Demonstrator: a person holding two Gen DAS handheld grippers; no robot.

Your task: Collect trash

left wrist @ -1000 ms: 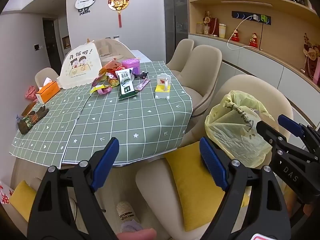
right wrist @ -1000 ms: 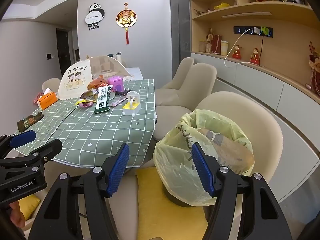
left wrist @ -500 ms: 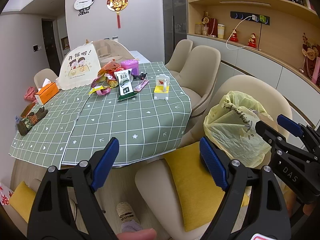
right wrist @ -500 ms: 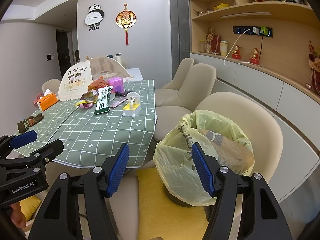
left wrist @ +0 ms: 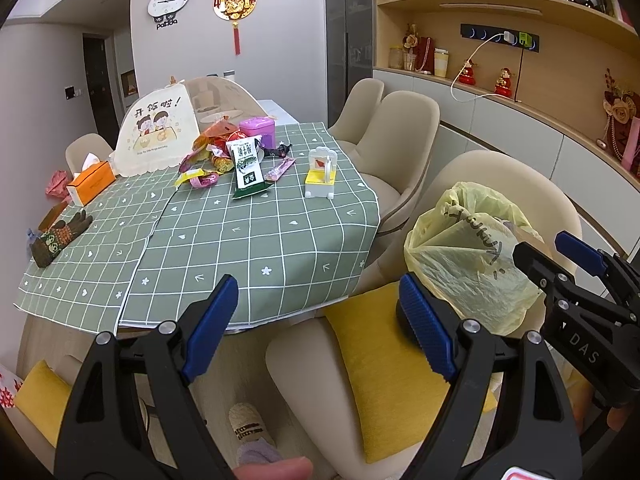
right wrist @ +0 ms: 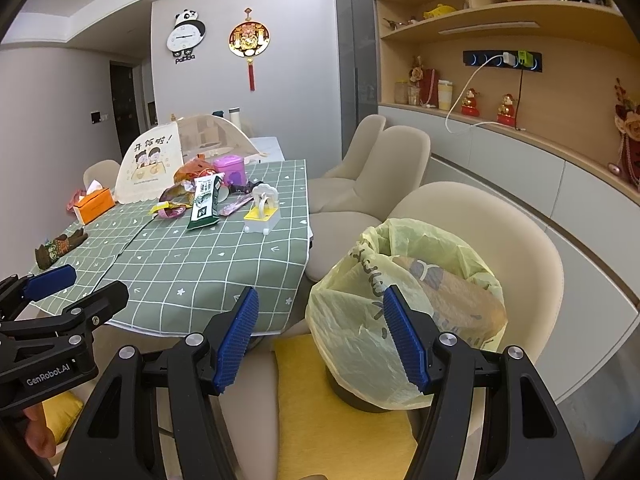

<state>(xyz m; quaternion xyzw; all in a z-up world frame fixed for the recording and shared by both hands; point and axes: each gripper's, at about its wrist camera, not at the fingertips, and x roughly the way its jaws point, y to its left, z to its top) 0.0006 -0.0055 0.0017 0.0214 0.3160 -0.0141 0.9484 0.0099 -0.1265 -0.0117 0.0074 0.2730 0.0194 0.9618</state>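
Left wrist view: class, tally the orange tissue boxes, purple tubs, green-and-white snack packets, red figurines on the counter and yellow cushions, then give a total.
Orange tissue boxes: 1
Purple tubs: 1
Green-and-white snack packets: 1
Red figurines: 2
Yellow cushions: 2
Total: 7

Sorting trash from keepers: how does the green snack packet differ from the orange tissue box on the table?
The green snack packet is a flat, soft pouch lying among wrappers mid-table; the orange tissue box is a rigid carton standing alone near the far left edge, a tissue poking out. Both rest on the green checked tablecloth.
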